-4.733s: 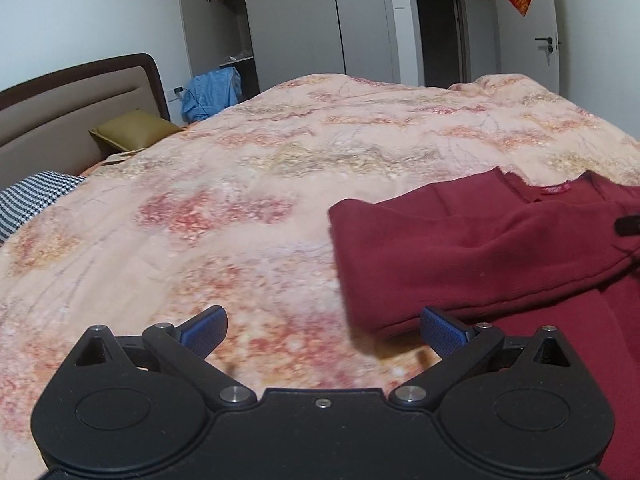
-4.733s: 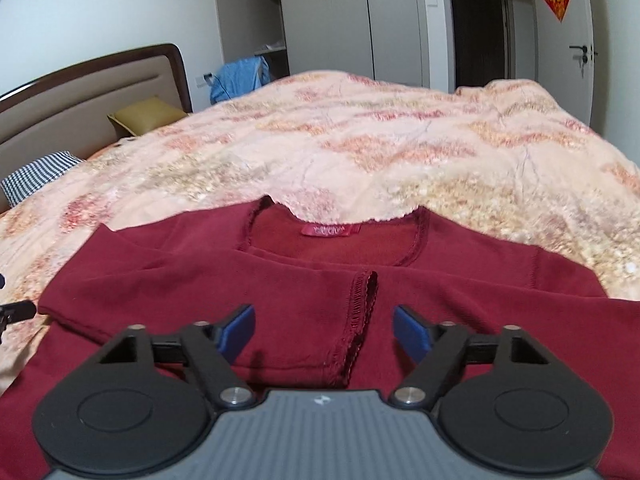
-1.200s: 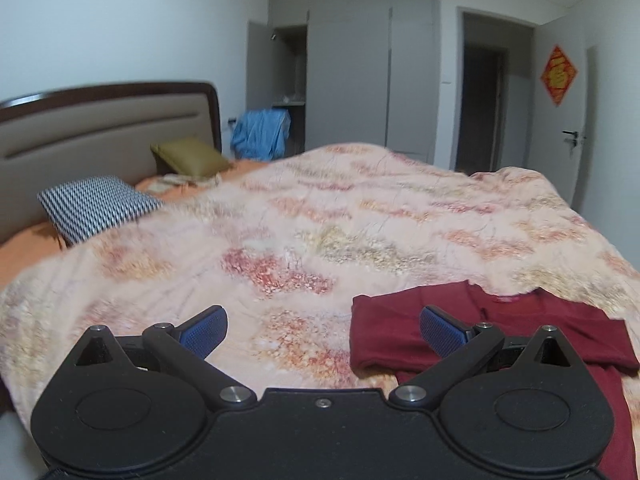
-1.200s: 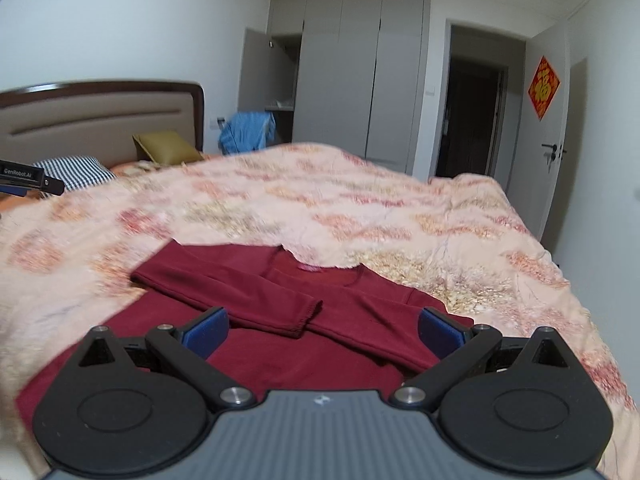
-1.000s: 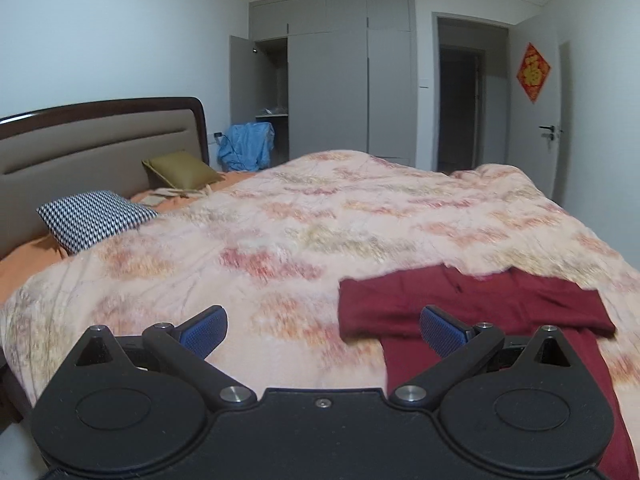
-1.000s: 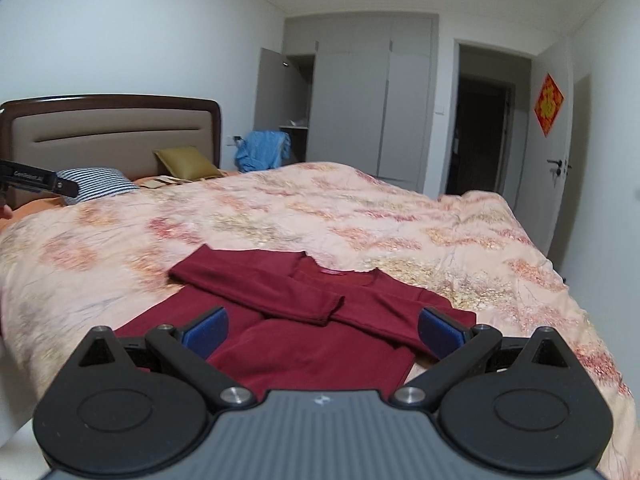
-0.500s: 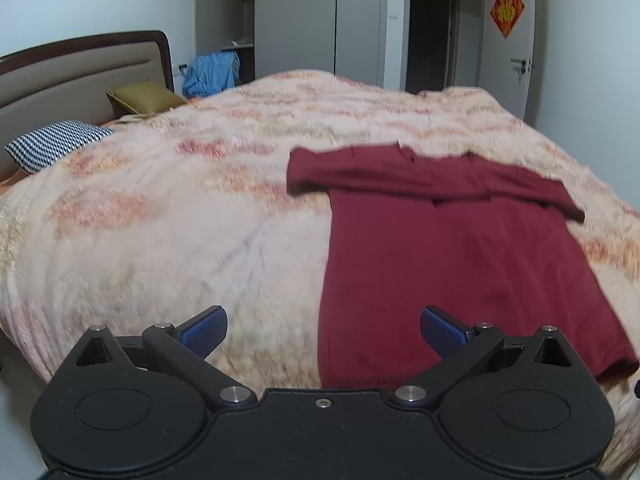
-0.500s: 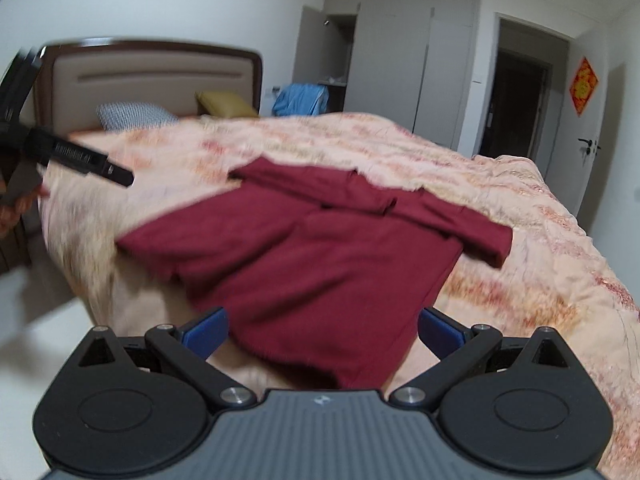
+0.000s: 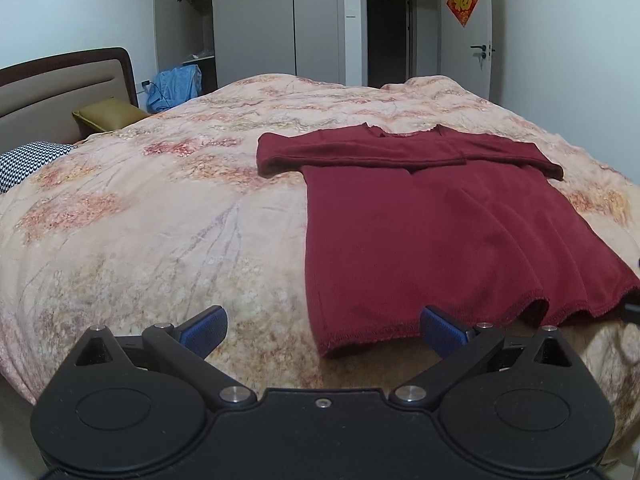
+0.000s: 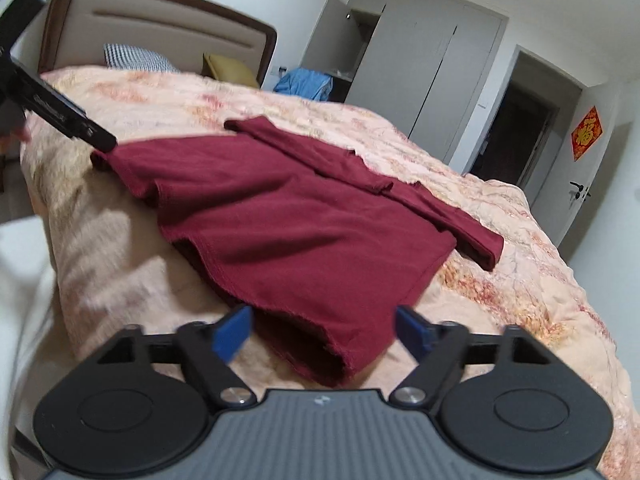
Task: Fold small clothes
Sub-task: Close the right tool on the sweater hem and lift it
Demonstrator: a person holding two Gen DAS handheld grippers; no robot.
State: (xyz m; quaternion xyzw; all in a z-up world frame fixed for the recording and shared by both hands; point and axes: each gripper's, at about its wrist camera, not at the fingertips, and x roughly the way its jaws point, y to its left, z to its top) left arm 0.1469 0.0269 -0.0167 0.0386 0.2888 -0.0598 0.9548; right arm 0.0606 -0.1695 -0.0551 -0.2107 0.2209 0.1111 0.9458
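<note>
Maroon top (image 9: 460, 232), left hand-held gripper (image 10: 60, 112) only in right wrist view

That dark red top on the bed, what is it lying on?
The dark red top lies on a peach floral quilt, with both sleeves folded across its chest. The quilt covers the mattress, and the top hides the patch of quilt beneath it.

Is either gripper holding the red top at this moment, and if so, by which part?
Nothing is held. The left gripper is open at a hem corner of the red top; the right gripper, jaws just closing, straddles the other corner without pinching.
</note>
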